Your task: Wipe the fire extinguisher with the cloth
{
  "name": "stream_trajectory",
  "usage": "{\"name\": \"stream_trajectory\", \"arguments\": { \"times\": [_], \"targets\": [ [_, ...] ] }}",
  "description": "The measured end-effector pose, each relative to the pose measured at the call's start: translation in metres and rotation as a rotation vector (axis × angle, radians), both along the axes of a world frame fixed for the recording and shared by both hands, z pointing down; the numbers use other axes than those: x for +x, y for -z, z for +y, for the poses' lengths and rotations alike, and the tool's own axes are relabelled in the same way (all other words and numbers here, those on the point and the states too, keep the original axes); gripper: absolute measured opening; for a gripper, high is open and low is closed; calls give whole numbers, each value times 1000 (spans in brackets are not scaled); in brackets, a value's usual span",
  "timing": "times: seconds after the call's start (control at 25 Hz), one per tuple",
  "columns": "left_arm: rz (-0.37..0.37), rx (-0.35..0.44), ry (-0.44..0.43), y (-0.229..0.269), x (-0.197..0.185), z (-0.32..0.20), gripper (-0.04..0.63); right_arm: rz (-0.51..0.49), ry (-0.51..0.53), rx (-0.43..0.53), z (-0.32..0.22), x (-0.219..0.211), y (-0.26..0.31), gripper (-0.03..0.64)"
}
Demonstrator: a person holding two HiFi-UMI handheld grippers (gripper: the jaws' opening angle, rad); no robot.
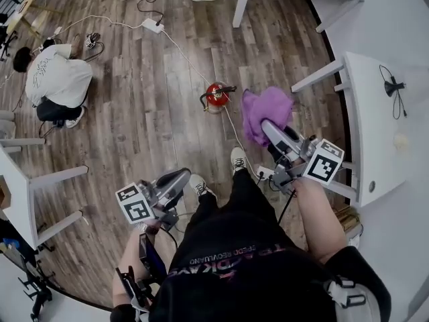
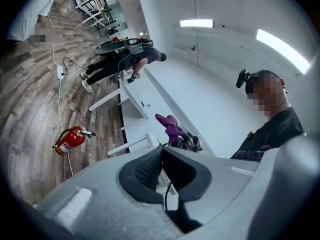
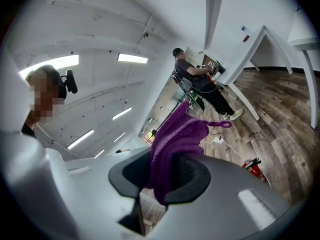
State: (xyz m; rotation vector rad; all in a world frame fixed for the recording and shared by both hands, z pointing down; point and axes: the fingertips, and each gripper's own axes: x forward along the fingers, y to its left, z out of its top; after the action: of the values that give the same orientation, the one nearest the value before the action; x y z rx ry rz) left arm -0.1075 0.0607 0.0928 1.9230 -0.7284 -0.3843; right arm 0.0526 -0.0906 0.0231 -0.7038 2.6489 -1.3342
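A red fire extinguisher (image 1: 216, 94) with a black handle and hose stands on the wood floor ahead of the person's feet; it also shows in the left gripper view (image 2: 70, 140) and small in the right gripper view (image 3: 255, 168). My right gripper (image 1: 267, 127) is shut on a purple knitted cloth (image 1: 265, 111), which hangs just right of the extinguisher and fills the jaws in the right gripper view (image 3: 172, 144). My left gripper (image 1: 185, 175) is held lower left, well short of the extinguisher, shut with nothing between its jaws (image 2: 161, 151).
A white cable (image 1: 181, 56) runs across the floor past the extinguisher to a power strip (image 1: 153, 25). White tables (image 1: 375, 123) stand at the right and another (image 1: 17, 200) at the left. A person in a white shirt (image 1: 53, 82) crouches far left.
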Motion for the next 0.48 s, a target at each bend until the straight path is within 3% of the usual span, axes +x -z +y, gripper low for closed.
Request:
{"name": "stream_trajectory", "arguments": {
  "times": [0.28, 0.48],
  "targets": [
    [-71, -43, 70, -39, 21, -61, -2, 7, 64, -80, -67, 19, -68, 74],
    [-104, 2, 149, -63, 28, -104, -2, 31, 134, -146, -101, 9, -131, 74]
  ]
}}
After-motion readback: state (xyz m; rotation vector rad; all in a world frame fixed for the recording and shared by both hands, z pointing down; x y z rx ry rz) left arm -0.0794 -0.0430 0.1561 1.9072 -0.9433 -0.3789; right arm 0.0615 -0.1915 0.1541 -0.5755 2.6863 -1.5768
